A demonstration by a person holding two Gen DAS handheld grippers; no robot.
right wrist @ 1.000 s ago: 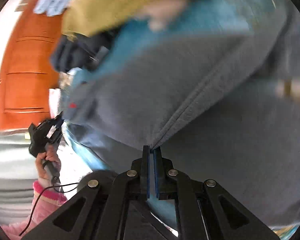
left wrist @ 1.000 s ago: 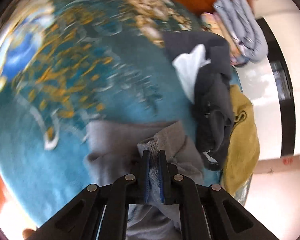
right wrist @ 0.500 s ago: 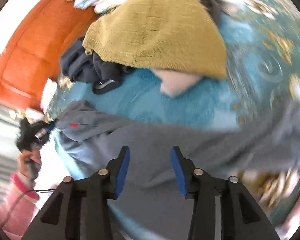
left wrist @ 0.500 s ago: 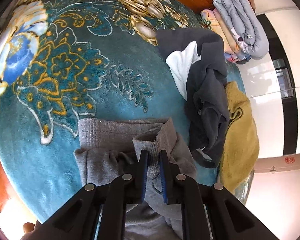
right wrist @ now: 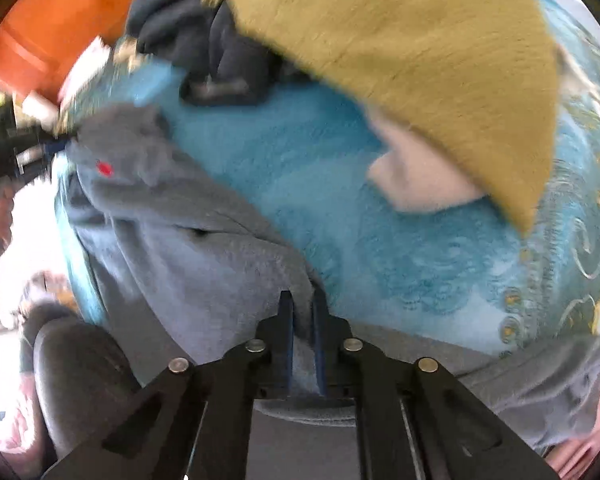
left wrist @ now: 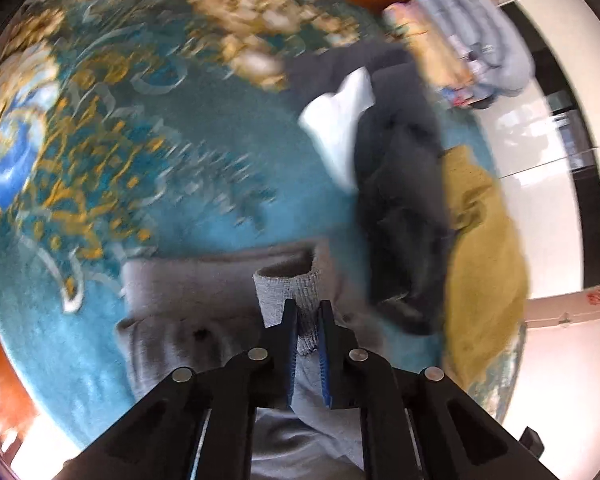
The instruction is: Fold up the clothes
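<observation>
The left claw point(left wrist: 307, 312) was closed tight on the ribbed cuff point(left wrist: 288, 288) of the grey sweatshirt point(left wrist: 188, 304). The right claw point(right wrist: 300, 308) was closed too, pinching a fold of the same grey sweatshirt point(right wrist: 172, 256). The sweatshirt lay crumpled on the blue blanket point(left wrist: 204, 152) with gold flowers, right by both claws, and it had a small red mark point(right wrist: 104, 168) on it. A bit farther off sat a heap of dark clothes point(left wrist: 400, 184) with a white piece point(left wrist: 340, 128) poking out. A mustard yellow sweater point(right wrist: 400, 40) lay beside the dark heap, with something pale pink point(right wrist: 416, 176) sticking out under it. Farthest away were rolled light blue bedclothes point(left wrist: 472, 28) and an orange wooden board point(right wrist: 52, 28).
</observation>
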